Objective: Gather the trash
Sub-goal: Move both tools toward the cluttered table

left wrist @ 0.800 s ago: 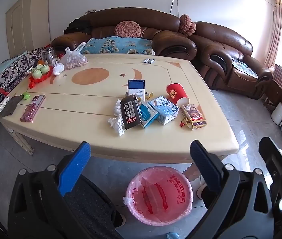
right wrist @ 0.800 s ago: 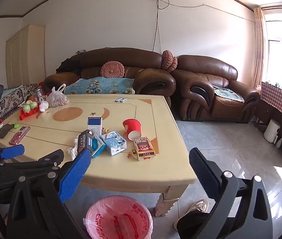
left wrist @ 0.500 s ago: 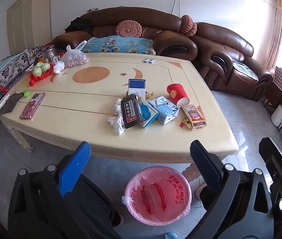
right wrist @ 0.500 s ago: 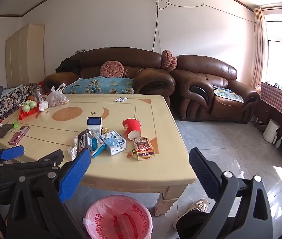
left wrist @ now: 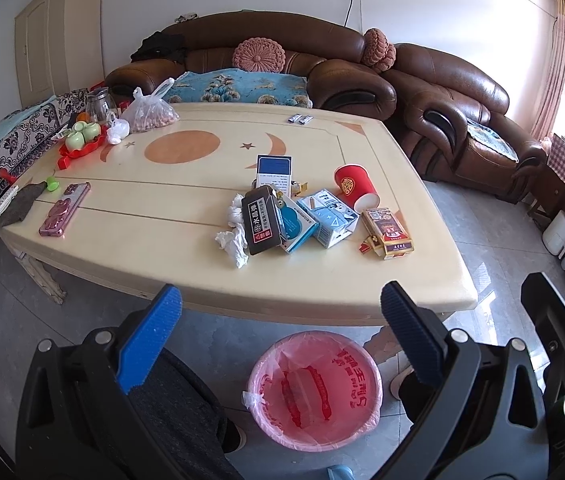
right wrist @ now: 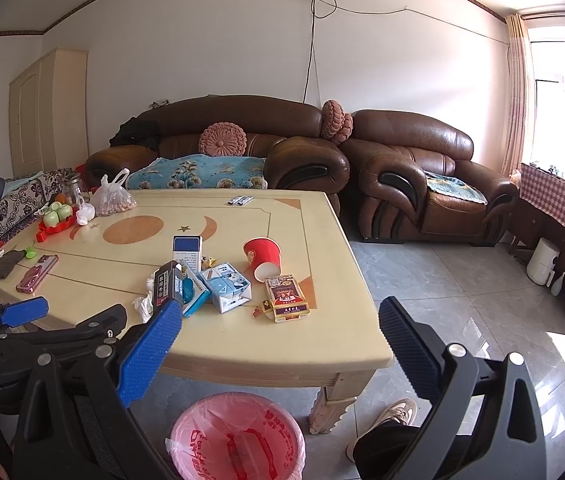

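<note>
Trash lies clustered near the right front part of a cream table: crumpled tissue, a black box, a blue and white box, a pale blue carton, a tipped red paper cup, a red and gold pack and an upright blue and white box. A pink-lined bin stands on the floor just below the table's front edge.

Both tools hover short of the table, empty. The left gripper has its jaws spread wide, and so does the right gripper.

Nothing seems collected yet. A good start would probably be the nearest piece, the tissue or the black box, pinched across its narrow side and carried straight down to the bin. The pink phone at the left is likely not trash.

Chinese characters show on the black box, the cup and the bin liner; they are too small to read.
</note>
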Action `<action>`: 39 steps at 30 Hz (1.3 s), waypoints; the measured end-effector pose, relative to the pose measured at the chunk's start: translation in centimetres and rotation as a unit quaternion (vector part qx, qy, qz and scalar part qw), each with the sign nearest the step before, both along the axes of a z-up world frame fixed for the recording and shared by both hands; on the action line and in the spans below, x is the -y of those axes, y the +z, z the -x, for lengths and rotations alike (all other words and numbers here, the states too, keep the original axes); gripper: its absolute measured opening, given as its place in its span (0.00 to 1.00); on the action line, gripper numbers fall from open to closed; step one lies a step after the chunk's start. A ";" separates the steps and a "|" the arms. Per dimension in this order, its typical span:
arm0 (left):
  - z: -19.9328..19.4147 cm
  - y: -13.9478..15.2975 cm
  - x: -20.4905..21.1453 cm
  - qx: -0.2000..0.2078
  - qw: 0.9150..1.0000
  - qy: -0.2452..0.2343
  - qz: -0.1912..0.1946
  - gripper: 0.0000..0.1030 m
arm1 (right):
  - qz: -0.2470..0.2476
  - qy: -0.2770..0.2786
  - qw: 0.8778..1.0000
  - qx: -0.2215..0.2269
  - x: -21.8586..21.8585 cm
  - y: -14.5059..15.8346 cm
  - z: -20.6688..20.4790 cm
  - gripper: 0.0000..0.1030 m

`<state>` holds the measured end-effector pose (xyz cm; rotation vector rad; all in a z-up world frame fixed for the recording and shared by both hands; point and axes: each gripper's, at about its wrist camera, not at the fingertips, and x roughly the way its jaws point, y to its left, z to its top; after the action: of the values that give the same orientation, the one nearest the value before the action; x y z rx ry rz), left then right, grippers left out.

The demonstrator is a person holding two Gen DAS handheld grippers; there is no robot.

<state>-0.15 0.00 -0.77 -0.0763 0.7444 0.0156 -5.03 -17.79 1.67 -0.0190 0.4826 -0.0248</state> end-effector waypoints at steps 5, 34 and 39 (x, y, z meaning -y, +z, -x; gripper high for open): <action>0.0 -0.2 0.0 -0.002 1.000 0.002 0.001 0.95 | -0.002 0.000 1.000 -0.001 0.1 0.1 0.0 0.94; -0.2 0.0 -0.2 -0.015 1.000 0.001 0.014 0.95 | -0.007 0.004 1.000 0.002 0.4 0.2 0.1 0.94; -0.2 0.0 -0.2 -0.016 1.000 0.002 0.012 0.95 | -0.010 0.005 1.000 0.001 0.4 0.2 0.0 0.94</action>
<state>0.04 0.17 -0.81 -0.1011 0.7772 0.0108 -5.01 -18.23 1.86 -0.0024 0.4811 -0.0096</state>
